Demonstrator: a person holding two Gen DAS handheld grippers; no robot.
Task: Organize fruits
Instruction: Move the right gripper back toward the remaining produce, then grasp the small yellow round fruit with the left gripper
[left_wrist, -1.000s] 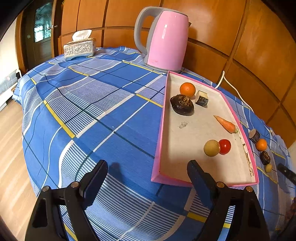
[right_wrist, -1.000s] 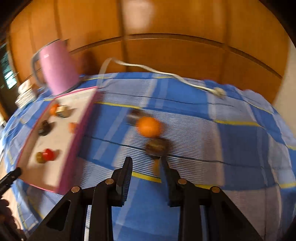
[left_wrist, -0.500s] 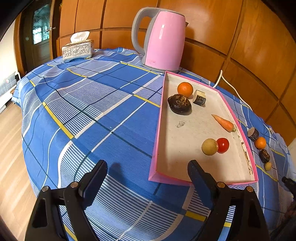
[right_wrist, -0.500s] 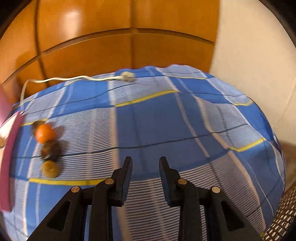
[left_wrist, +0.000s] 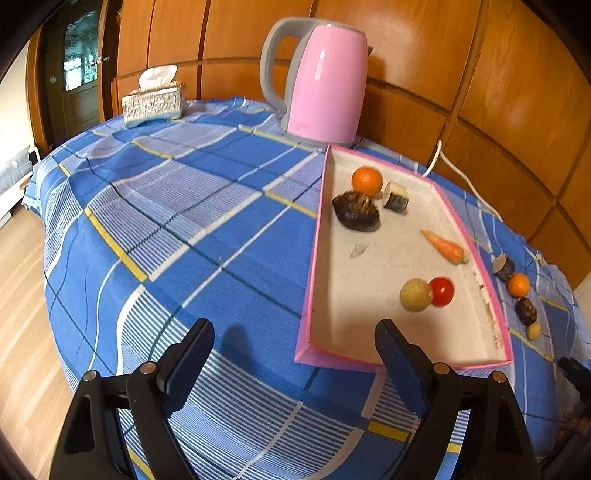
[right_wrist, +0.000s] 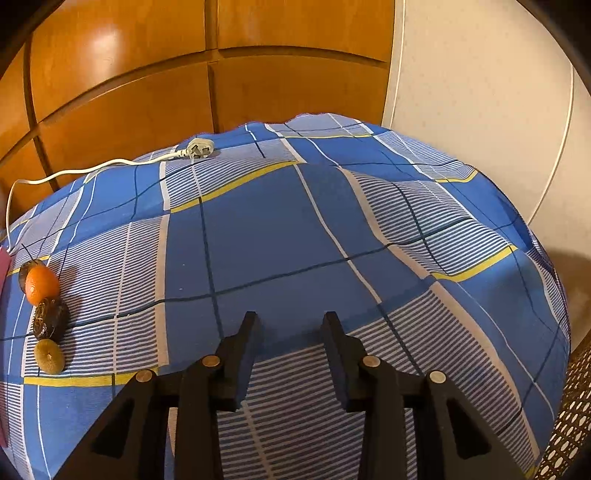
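Observation:
A pink-rimmed tray (left_wrist: 314, 258) on the blue checked cloth holds an orange (left_wrist: 366, 181), a dark brown fruit (left_wrist: 355, 211), a cut stub (left_wrist: 396, 196), a carrot (left_wrist: 445, 248), a tan ball (left_wrist: 416, 294) and a red tomato (left_wrist: 442, 291). My left gripper (left_wrist: 293, 354) hangs open above the tray's near left corner, empty. Right of the tray, on the cloth, lie a dark stub (left_wrist: 503, 267), an orange (right_wrist: 41, 285), a dark fruit (right_wrist: 50, 319) and a small tan fruit (right_wrist: 48, 355). My right gripper (right_wrist: 291, 328) is over bare cloth to their right, its jaws opening with nothing between them.
A pink kettle (left_wrist: 325, 79) stands behind the tray, and its white cord and plug (right_wrist: 197, 149) run along the cloth's far edge. A tissue box (left_wrist: 153, 101) sits at the far left. Wood panelling backs the table; a white wall (right_wrist: 480, 92) is to the right.
The right wrist view swung to the right, so the loose fruits slid from centre to the left edge, and its jaws widened a little. The left gripper stayed put.

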